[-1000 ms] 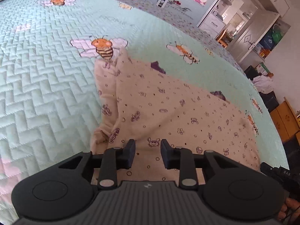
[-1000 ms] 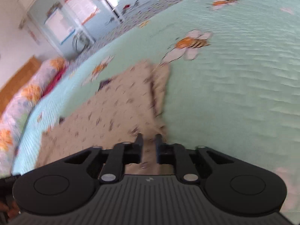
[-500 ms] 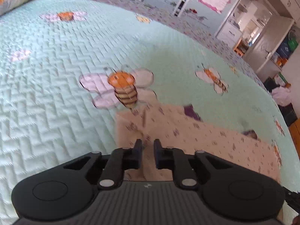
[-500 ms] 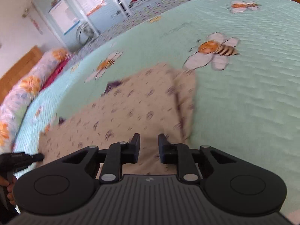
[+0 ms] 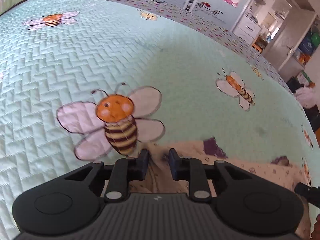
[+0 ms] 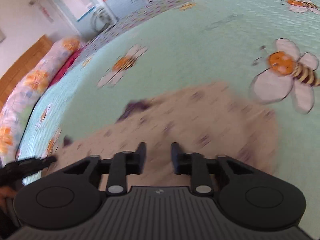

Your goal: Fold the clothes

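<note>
Left wrist view: the left gripper (image 5: 158,161) sits low over the far edge of a beige printed garment (image 5: 256,170) spread on a mint quilted bedspread (image 5: 100,50). A large embroidered bee (image 5: 118,120) lies just ahead and left of the fingertips, a detail far sharper here than in the other camera. Cabinets (image 5: 248,28) stand at the far right. The jaws stand a small way apart; bunched cloth shows in the gap, but I cannot tell whether it is pinched. The other tool's tip (image 5: 308,192) pokes in at the right edge.

Right wrist view: only here does the garment (image 6: 200,124) show as a broad, blurred sheet stretching ahead and to both sides of the right gripper (image 6: 158,154). A floral bolster (image 6: 30,84) lies along the far left. This gripper's jaws are parted wider, with nothing between them; the cloth lies beneath.
</note>
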Demonstrator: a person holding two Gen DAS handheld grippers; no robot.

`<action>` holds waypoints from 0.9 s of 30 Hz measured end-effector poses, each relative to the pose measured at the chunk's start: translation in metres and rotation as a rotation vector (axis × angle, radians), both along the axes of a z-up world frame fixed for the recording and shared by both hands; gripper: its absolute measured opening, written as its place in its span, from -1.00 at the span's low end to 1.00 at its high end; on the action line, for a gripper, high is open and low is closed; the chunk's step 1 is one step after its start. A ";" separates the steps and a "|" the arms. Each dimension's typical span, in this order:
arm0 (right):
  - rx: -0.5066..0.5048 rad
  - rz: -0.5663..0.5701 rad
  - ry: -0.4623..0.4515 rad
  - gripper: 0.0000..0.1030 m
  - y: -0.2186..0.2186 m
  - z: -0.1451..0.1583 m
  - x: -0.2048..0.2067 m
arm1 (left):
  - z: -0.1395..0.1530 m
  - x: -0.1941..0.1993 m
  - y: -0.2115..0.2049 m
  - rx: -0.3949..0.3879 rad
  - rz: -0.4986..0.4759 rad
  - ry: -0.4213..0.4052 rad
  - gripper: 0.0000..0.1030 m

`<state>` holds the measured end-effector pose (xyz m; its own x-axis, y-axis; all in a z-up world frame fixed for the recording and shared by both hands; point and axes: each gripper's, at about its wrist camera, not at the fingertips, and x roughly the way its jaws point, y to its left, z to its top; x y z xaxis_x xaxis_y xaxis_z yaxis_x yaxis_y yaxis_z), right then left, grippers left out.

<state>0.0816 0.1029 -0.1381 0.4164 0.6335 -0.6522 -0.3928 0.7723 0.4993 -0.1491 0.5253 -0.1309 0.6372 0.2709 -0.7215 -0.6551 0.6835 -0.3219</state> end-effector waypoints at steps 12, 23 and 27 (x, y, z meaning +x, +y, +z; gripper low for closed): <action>0.044 -0.102 -0.011 -0.16 -0.006 0.009 0.019 | 0.004 0.035 -0.046 0.151 -0.126 0.061 -0.28; 0.119 0.123 -0.085 0.08 -0.006 0.031 -0.057 | 0.032 0.006 -0.092 0.175 -0.194 -0.033 -0.01; 0.010 0.130 -0.073 0.06 -0.013 0.011 -0.061 | 0.015 -0.007 -0.093 0.190 -0.158 0.077 -0.09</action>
<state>0.0210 0.0897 -0.1271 0.3767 0.6912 -0.6167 -0.5246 0.7079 0.4730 -0.1558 0.4327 -0.1162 0.6277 0.3076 -0.7151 -0.5528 0.8229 -0.1313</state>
